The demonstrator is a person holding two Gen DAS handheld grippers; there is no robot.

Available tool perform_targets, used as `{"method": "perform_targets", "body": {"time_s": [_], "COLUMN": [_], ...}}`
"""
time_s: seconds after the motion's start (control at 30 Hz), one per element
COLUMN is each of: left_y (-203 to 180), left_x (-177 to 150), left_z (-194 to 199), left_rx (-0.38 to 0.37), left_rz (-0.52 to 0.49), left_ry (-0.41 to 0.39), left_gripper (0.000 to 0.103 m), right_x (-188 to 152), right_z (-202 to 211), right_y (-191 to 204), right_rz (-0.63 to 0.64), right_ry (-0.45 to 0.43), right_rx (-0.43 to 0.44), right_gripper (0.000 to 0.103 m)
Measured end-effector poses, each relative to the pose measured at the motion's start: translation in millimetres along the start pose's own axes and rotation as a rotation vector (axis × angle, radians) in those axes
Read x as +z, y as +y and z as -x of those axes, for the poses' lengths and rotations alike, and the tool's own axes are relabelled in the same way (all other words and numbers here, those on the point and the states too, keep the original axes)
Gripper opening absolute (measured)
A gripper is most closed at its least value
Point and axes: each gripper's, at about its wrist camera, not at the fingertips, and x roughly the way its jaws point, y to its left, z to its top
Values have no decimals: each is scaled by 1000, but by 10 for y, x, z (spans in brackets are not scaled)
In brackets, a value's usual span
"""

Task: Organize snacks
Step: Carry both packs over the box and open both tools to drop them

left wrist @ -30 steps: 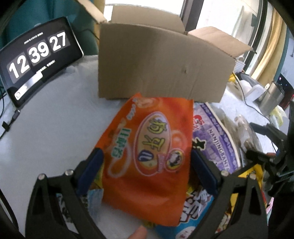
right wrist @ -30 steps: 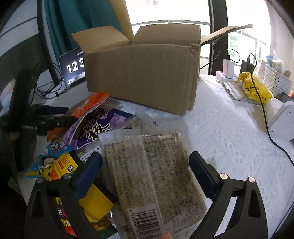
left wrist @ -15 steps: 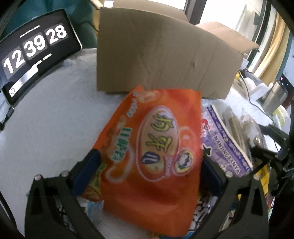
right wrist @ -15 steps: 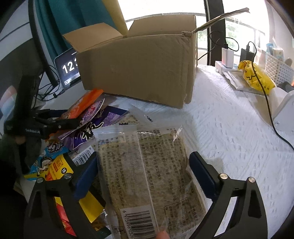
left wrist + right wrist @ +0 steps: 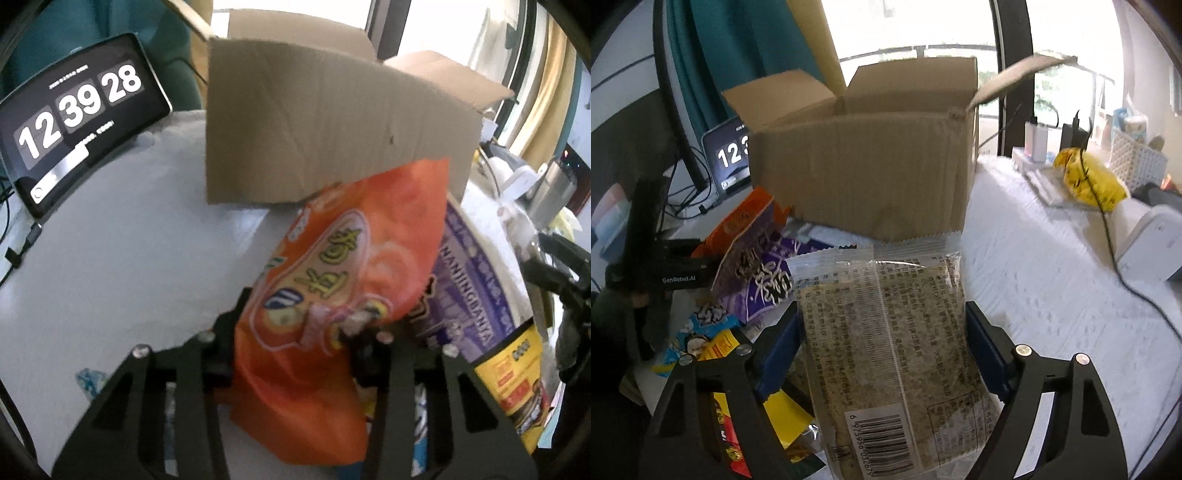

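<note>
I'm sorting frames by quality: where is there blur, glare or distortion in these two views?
Left wrist view: motion blur smears the orange snack bag and the cardboard box; the clock digits remain legible. Right wrist view: the window is blown out white, and the clear noodle packet is fairly sharp. Both views bend toward the edges.

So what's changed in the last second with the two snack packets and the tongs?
The left tongs have closed on the orange packet and tilted its top end up against the cardboard box. The right tongs have narrowed around the clear packet, its top now reaching the box's base. The box, clock and purple packet stayed put.
</note>
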Motion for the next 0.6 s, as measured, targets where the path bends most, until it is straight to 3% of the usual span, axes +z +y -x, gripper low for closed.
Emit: {"method": "perform_targets", "body": {"time_s": [0.6], "left_y": [79], "left_x": [264], "left_z": [694], "left_rx": [16], "left_rz": [4], "left_ry": [-193], "left_gripper": [42], "right_x": [448], "right_z": [309], "right_y": [168], "right_rz": [63], "right_ry": [-101], "right_rx": [-25], "right_gripper": [85]}}
